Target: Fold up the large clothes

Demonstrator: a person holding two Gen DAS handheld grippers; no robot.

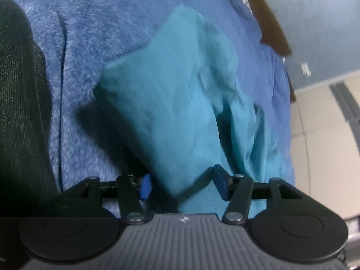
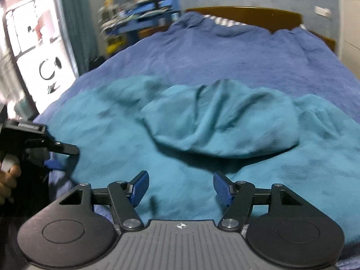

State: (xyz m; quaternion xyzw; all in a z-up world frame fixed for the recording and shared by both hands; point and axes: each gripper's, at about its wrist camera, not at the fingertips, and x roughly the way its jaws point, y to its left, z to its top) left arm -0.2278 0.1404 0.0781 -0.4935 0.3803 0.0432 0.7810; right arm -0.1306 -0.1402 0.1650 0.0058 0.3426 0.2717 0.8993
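A large teal garment [image 2: 180, 135] lies rumpled across a blue blanket [image 2: 225, 56] on a bed, with one bunched fold raised in its middle. My right gripper [image 2: 181, 187] hovers just over its near part, open, with nothing pinched between the blue pads [image 2: 139, 187]. In the left wrist view a folded teal corner [image 1: 171, 112] of the garment reaches down between the jaws of my left gripper [image 1: 183, 185]; the pads stand apart and do not press on it. The left gripper [image 2: 60, 157] also shows at the garment's left edge, held by a person's hand [image 2: 9, 175].
A wooden headboard [image 2: 247, 13] closes the far end of the bed. A cluttered blue shelf [image 2: 146, 9] and a bright glass door [image 2: 33, 45] stand at the left. Dark fabric [image 1: 18, 112] fills the left wrist view's left edge; tiled floor [image 1: 326, 123] lies beyond the bed's right side.
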